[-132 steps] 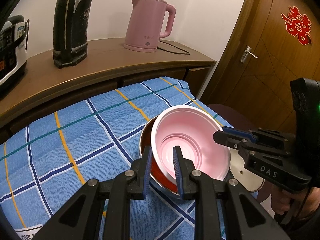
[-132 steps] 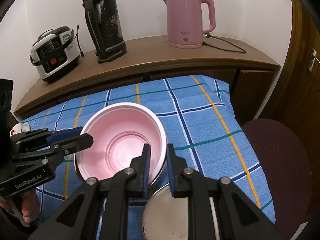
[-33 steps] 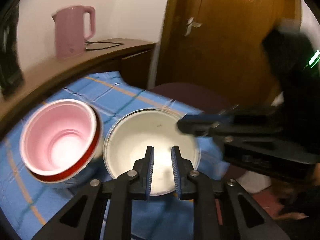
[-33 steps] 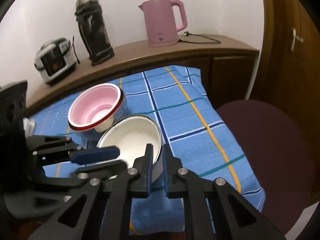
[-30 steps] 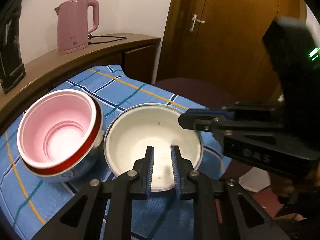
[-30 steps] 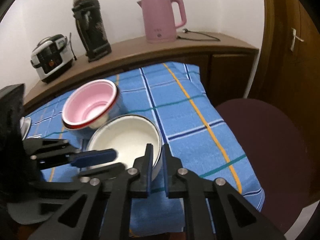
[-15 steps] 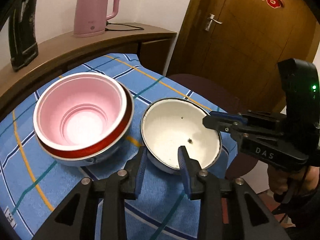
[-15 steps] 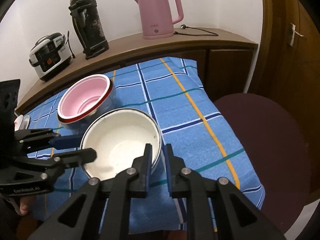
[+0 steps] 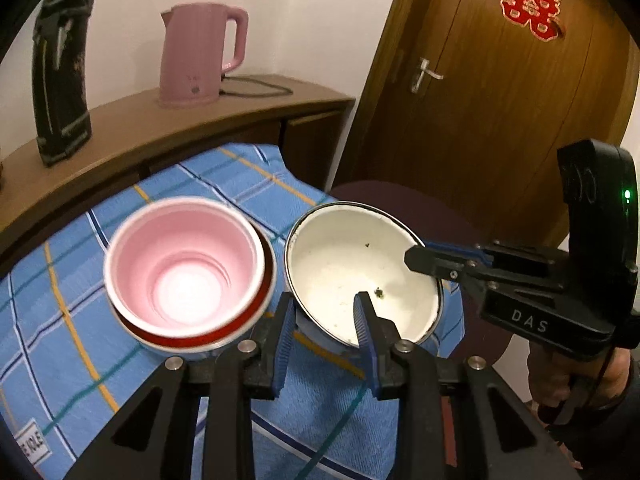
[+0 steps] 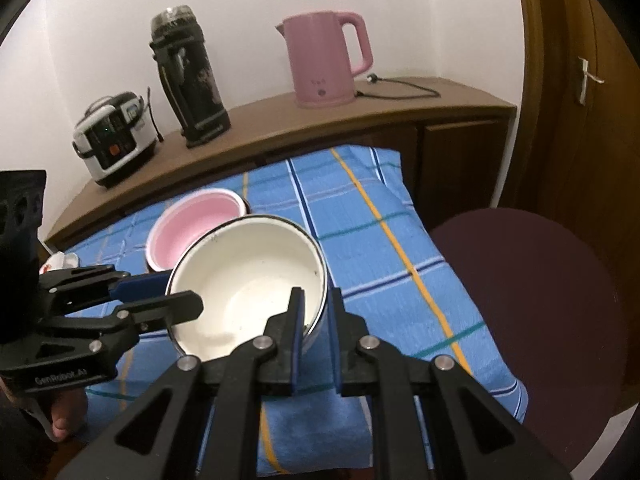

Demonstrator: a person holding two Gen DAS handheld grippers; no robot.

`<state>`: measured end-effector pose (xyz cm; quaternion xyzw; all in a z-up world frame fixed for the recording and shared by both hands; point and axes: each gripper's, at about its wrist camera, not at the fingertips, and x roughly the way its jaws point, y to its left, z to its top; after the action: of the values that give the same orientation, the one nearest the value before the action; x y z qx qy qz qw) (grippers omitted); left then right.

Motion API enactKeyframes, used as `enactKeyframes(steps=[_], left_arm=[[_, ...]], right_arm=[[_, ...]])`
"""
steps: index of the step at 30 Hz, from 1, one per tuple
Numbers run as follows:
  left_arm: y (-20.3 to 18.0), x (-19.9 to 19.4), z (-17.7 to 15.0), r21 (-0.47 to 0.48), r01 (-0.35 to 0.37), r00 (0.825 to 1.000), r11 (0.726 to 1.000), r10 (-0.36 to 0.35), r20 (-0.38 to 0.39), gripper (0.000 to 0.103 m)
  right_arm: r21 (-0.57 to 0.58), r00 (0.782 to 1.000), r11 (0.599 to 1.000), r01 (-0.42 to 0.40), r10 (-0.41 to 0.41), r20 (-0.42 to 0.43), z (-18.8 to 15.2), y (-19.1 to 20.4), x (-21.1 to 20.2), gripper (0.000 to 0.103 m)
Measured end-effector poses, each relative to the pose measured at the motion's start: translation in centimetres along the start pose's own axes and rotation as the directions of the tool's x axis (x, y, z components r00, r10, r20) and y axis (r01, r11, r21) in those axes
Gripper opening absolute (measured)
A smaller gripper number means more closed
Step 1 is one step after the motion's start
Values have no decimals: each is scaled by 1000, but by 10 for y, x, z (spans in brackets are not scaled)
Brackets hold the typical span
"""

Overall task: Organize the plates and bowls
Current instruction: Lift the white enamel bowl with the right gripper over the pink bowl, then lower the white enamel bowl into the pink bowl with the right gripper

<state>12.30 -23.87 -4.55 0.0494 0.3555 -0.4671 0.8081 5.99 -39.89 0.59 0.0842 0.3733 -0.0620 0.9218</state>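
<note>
A white enamel bowl is tilted and raised off the blue checked cloth. My right gripper is shut on its near rim; in the left wrist view it comes in from the right. My left gripper is open, its fingers on either side of the bowl's other rim without pinching; in the right wrist view it comes in from the left. A pink bowl sits nested in a red-rimmed steel bowl to the left.
A wooden counter behind holds a pink kettle, a black flask and a rice cooker. A dark maroon chair stands right of the table edge. A wooden door is beyond.
My left gripper has opened and let go of the white bowl's rim. The right gripper has lifted and tilted the bowl beside the pink stack.
</note>
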Motion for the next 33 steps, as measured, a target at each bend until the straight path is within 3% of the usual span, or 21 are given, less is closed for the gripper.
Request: enactKeyframes(steps=[7,18,33], left_arm=[[12,-17,17,18,-25,996,1000,23,81,33],[52,-38,26,-54,-21,984,998,30,178,33],[86,-46,24,-139,-50,979,989,76,191,33]], right_arm=[[-33,997,999,-5,8,81,27,18,-9,12],[-86,992,996,-28,38,120,52,52,2,12],[-110,994,992,-57,66,87,61,74,33,12]])
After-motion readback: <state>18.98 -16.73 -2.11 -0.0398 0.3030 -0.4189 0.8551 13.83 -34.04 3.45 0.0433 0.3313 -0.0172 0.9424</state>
